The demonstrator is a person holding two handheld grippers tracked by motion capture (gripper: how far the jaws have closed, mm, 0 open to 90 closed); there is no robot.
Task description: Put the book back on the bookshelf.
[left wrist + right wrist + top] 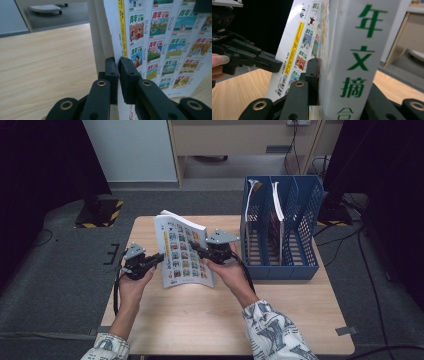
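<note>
A thick book (183,251) stands tilted on the counter (200,315) at the centre of the high view, its picture-grid back cover facing the camera and its long axis running from upper left to lower right. The left claw (159,258) comes in from the left of the frame and is clamped on the free edge of that cover; in the left gripper view its pads (111,68) pinch the thin sheet with almost no gap. The right claw (196,248) reaches in from the right and grips the spine side; in the right gripper view the white spine (359,55) with green characters sits between its jaws, which are pressed onto the block's thickness. The blue file rack (280,227) stands to the right of the book, just beyond the right hand, so the right side is nearer for a likely move into a slot.
</note>
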